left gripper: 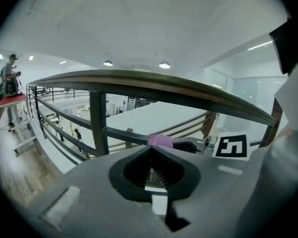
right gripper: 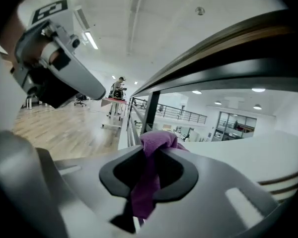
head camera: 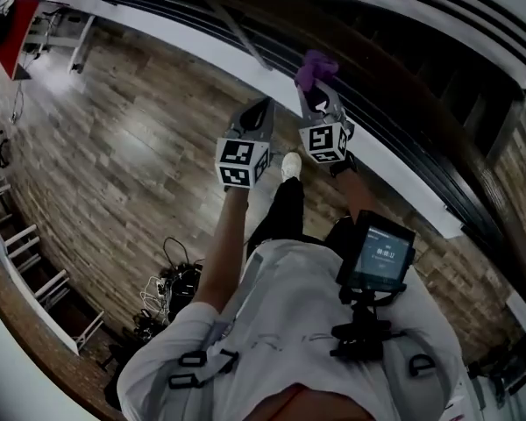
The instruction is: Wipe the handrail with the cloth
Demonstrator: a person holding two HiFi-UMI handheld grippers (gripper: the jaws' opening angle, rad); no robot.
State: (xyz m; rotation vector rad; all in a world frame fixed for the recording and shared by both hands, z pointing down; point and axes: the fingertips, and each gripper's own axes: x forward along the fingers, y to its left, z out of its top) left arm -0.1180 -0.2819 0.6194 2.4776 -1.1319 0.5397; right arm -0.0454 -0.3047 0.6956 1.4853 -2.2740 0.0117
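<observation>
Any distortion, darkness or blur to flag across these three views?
Head view: heavy fisheye bending, dim overall, the handrail nearly black. Left gripper view: black vignette corners, ceiling lamps bright, handrail bowed into an arc. Right gripper view: purple cloth fairly sharp, edges vignetted black.

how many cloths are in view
1: a purple cloth, pinched in the right gripper, near the handrail. The left gripper holds none.

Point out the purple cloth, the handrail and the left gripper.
cloth (right gripper: 158,142), right gripper view, on its bunched purple top end.
handrail (left gripper: 154,83), left gripper view, middle of the wooden top rail.
left gripper (left gripper: 151,148), left gripper view, where its shut tips meet.
</observation>
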